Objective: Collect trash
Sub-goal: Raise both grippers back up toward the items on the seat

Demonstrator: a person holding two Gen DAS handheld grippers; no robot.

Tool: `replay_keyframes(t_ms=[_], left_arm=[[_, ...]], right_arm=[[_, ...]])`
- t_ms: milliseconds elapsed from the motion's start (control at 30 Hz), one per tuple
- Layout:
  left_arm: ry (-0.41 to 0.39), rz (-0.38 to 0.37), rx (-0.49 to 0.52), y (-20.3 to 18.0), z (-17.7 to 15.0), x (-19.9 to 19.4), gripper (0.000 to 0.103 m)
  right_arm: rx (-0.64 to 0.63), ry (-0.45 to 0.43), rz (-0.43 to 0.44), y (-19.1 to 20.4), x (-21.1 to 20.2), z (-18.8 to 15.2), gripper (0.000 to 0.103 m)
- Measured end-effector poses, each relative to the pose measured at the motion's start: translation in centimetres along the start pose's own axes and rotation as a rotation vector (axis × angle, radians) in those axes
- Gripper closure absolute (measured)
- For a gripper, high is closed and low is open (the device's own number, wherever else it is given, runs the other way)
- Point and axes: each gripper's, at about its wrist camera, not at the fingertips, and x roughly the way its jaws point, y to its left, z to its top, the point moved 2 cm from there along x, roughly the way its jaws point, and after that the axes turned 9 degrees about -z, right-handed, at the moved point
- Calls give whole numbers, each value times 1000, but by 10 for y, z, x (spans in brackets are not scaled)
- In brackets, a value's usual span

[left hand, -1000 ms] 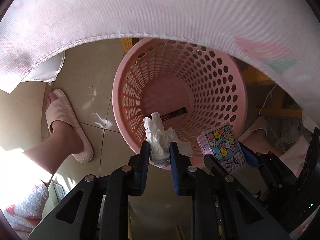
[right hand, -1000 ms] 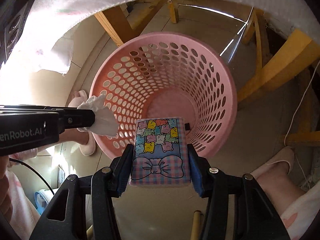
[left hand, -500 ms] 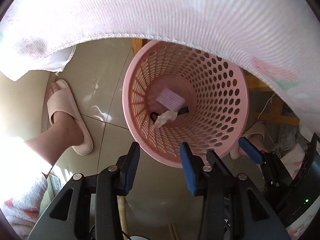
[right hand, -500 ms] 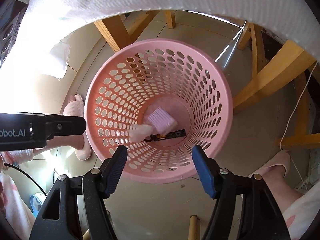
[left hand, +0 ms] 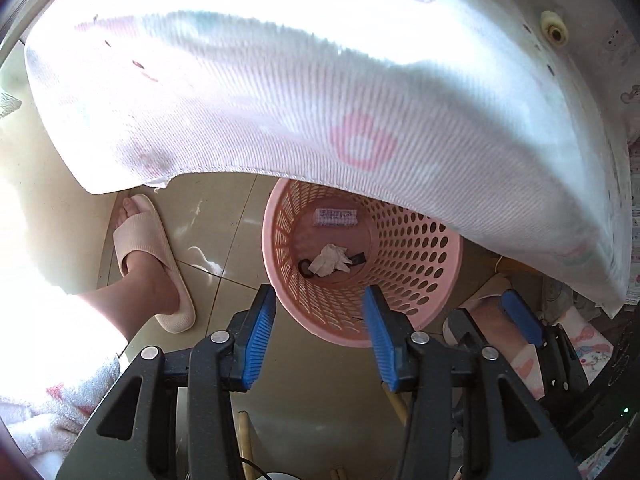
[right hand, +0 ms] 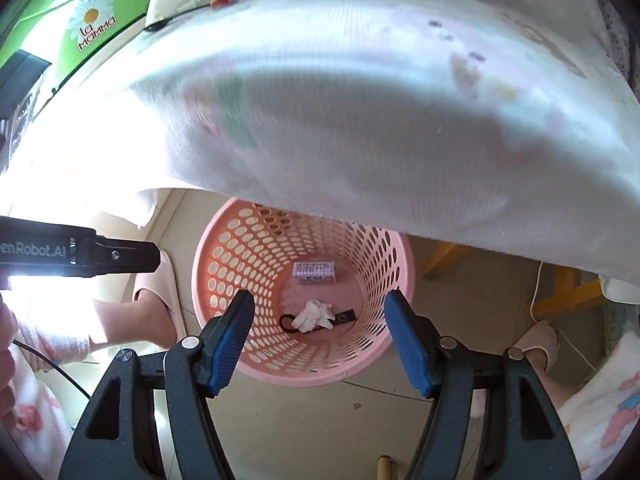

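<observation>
A pink perforated basket (left hand: 420, 264) (right hand: 224, 280) stands on the tiled floor under the table edge. Inside it lie a crumpled white tissue (left hand: 330, 261) (right hand: 314, 316), a small checked packet (left hand: 335, 217) (right hand: 314, 271) and a black strip (left hand: 358, 258) (right hand: 346, 315). My left gripper (left hand: 318, 344) is open and empty above the basket's near rim. My right gripper (right hand: 322, 340) is open and empty, also above the near rim. The right gripper's blue pad shows in the left wrist view (left hand: 520, 316), and the left gripper's black body in the right wrist view (right hand: 112, 254).
A white and pink tablecloth (left hand: 320, 100) (right hand: 360, 100) hangs over the basket's far side. The person's slippered feet (left hand: 148, 256) (right hand: 536, 340) stand on either side of the basket. Wooden legs (right hand: 568, 292) stand at the right. A green box (right hand: 92, 20) lies on the table.
Both grippers opened and dropped the tissue and the packet into the basket. Both have since risen away from it, so the tablecloth fills more of each view.
</observation>
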Motion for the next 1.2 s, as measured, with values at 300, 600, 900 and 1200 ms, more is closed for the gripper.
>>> replay_keyframes(t_ms=[300,600,900,1200], left_arm=[[-116,-16,34,-7,5,-36,54],[-226,6,128,-21,4,-65,47],[-363,70,199,-34,0,-87,37],[-573,98,266,-61,17,-154,24]], right_arm=[[50,-126,-14,-10,-46,13,28],[82,-254,-62,-22,-83,21,25],[49,-346,-107,-18,-106,27,25],[42,-498,-98,-33,-158,73,18]])
